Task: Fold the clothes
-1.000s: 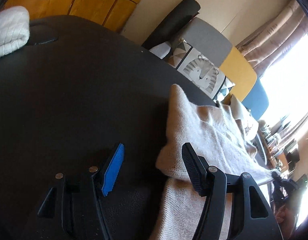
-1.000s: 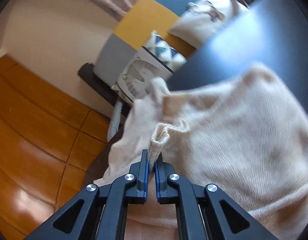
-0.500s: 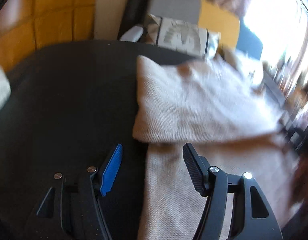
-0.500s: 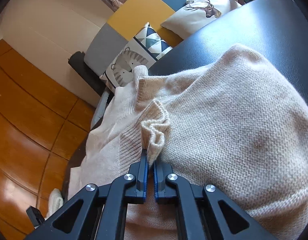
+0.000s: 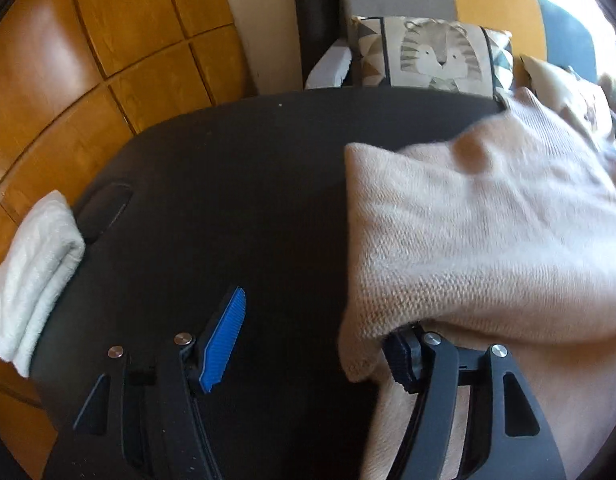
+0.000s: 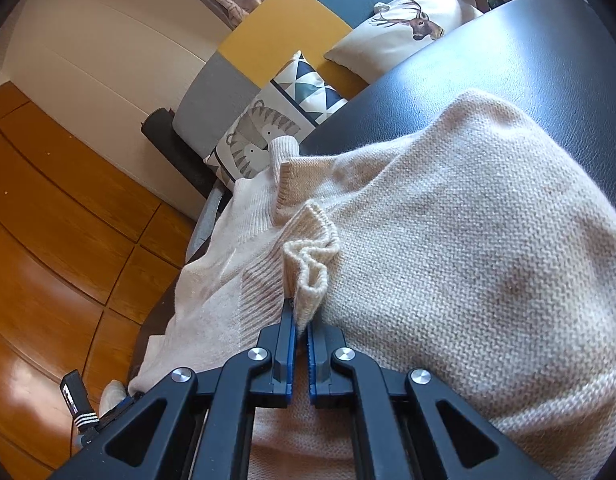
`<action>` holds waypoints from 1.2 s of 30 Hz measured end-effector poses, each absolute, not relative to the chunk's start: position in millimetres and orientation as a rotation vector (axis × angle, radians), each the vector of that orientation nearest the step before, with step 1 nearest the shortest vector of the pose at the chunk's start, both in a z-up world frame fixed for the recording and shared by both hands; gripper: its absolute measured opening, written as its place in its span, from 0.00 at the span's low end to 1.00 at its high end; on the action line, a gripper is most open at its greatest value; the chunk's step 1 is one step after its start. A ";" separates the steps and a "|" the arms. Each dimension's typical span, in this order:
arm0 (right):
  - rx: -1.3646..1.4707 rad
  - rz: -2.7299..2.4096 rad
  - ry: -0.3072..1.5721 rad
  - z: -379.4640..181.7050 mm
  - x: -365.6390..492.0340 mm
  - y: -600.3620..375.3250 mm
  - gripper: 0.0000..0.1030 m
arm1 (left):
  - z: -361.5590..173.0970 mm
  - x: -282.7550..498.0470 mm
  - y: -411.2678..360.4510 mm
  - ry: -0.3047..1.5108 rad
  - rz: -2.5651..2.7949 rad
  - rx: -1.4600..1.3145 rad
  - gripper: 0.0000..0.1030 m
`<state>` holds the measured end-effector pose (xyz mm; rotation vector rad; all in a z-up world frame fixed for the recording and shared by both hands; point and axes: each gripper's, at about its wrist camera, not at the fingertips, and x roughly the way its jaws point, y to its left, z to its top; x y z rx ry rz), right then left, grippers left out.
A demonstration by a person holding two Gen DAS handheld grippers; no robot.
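A beige knit sweater (image 5: 487, 232) lies partly folded on the black table (image 5: 228, 184). My left gripper (image 5: 313, 320) stands at the sweater's left edge with its jaws opening. The blue-padded finger (image 5: 222, 340) is over bare table, and the other finger (image 5: 403, 356) is tucked under the fold's lower corner; neither pad presses the cloth. In the right wrist view my right gripper (image 6: 301, 320) is shut on a bunched ribbed edge (image 6: 309, 264) of the sweater (image 6: 467, 260), held low over the folded body. The collar (image 6: 286, 152) points to the far table edge.
A folded white cloth (image 5: 32, 272) sits at the table's left edge beside a dark recess (image 5: 104, 208). Beyond the table stands a sofa with a tiger cushion (image 5: 435, 56) and a deer cushion (image 6: 407, 28). Wooden floor (image 6: 48, 220) lies on the left.
The left wrist view has rolled and shifted along the table; the fold's corner now drapes over its right finger and the jaws stand wider. The right gripper sank, laying the sweater down.
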<state>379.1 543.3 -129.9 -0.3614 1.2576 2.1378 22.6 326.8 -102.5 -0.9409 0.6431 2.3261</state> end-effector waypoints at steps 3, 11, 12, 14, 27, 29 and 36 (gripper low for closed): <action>-0.359 2.137 1.254 -129.9 379.6 543.6 0.01 | -103.6 30.2 313.4 0.684 2.296 -0.875 0.72; -0.355 2.144 1.261 -131.8 382.1 547.3 0.01 | -97.6 22.4 275.4 0.692 2.217 -0.819 0.81; -0.356 2.145 1.260 -131.6 382.4 547.6 0.01 | -93.9 21.1 276.6 0.704 2.208 -0.796 0.81; -0.357 2.146 1.261 -131.4 382.8 548.5 0.01 | -89.9 27.5 274.4 0.769 2.182 -0.714 0.81; -0.343 2.154 1.275 -131.0 384.5 552.0 0.01 | -54.1 -2.3 259.3 0.328 2.259 -0.810 0.81; -0.332 2.160 1.281 -131.1 385.6 552.1 0.01 | -56.2 1.6 291.6 0.293 2.219 -0.844 0.81; -0.217 2.197 1.298 -128.7 396.1 549.4 0.02 | -90.8 40.8 384.2 0.585 2.242 -0.870 0.81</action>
